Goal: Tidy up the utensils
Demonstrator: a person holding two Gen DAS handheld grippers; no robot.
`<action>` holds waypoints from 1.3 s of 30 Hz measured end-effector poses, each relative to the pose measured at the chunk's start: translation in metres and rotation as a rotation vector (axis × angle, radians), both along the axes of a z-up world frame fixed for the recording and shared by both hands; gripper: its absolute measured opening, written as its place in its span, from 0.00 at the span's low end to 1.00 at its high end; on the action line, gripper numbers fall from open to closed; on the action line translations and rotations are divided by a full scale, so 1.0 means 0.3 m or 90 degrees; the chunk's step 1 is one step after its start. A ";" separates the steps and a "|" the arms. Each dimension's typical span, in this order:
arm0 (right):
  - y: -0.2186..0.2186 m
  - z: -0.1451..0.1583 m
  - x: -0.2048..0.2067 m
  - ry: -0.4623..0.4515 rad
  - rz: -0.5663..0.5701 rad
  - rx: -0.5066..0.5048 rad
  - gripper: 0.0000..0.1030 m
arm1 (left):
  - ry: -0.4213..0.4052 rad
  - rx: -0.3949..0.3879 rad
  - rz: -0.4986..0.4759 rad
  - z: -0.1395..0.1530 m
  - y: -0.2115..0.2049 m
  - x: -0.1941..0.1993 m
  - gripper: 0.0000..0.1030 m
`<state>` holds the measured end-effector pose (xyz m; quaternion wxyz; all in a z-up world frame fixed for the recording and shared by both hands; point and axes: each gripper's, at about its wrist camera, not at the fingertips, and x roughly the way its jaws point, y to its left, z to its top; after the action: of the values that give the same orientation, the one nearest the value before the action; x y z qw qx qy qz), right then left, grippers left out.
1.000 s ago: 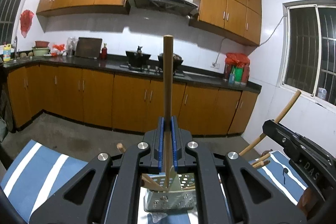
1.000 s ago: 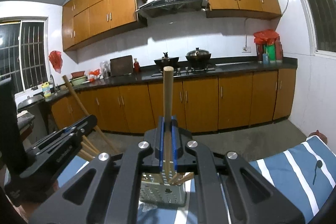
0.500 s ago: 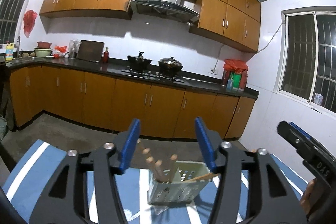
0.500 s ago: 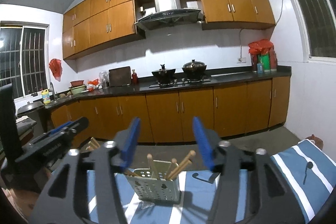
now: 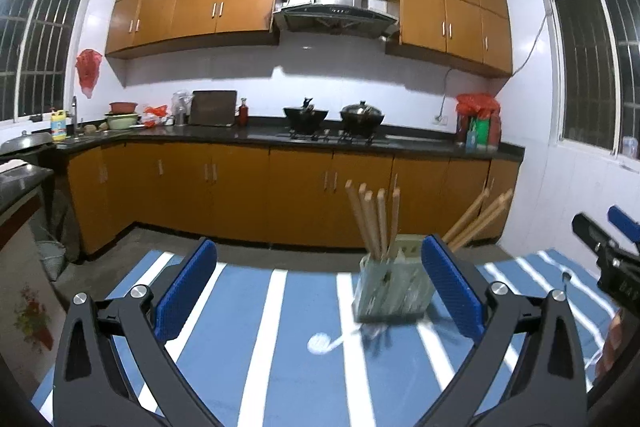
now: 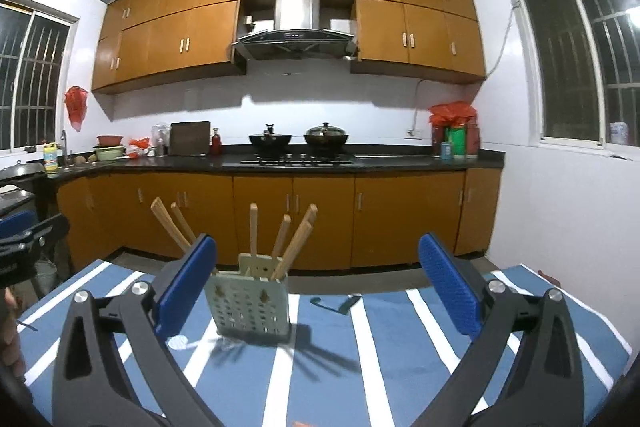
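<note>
Both my left claw point(image 5: 318, 291) and right claw point(image 6: 318, 287), clamped on chopsticks point(image 6: 280, 239) a second ago, now gape empty; chopsticks stand in the holder point(image 6: 250, 303).

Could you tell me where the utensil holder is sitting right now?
The utensil holder stands upright on the striped tablecloth, left of centre in the right wrist view and right of centre in the left.

A table covered in a blue cloth with white stripes point(image 6: 384, 355) carries a pale perforated utensil holder point(image 6: 250, 303) standing upright left of centre, with wooden sticks point(image 6: 280, 241) in it. A small dark hook-shaped item point(image 6: 334, 305) lies just right of it, farther back.
</note>
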<state>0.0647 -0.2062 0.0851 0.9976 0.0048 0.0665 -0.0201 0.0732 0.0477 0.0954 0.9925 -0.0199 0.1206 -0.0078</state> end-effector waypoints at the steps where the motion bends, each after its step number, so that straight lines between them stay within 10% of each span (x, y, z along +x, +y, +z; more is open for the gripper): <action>1: -0.001 -0.010 -0.011 0.001 -0.006 0.003 0.96 | 0.004 0.003 0.005 -0.016 0.003 -0.013 0.98; 15: 0.034 -0.243 -0.103 0.143 0.026 0.022 0.96 | 0.062 0.055 0.010 -0.232 -0.055 -0.132 0.98; 39: 0.036 -0.338 -0.141 0.186 0.023 0.010 0.96 | 0.116 0.033 -0.009 -0.336 -0.075 -0.183 0.98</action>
<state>0.0225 -0.1953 -0.0164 0.9774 0.0083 0.2113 -0.0025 0.0184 0.0252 -0.0053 0.9774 0.0063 0.2109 -0.0098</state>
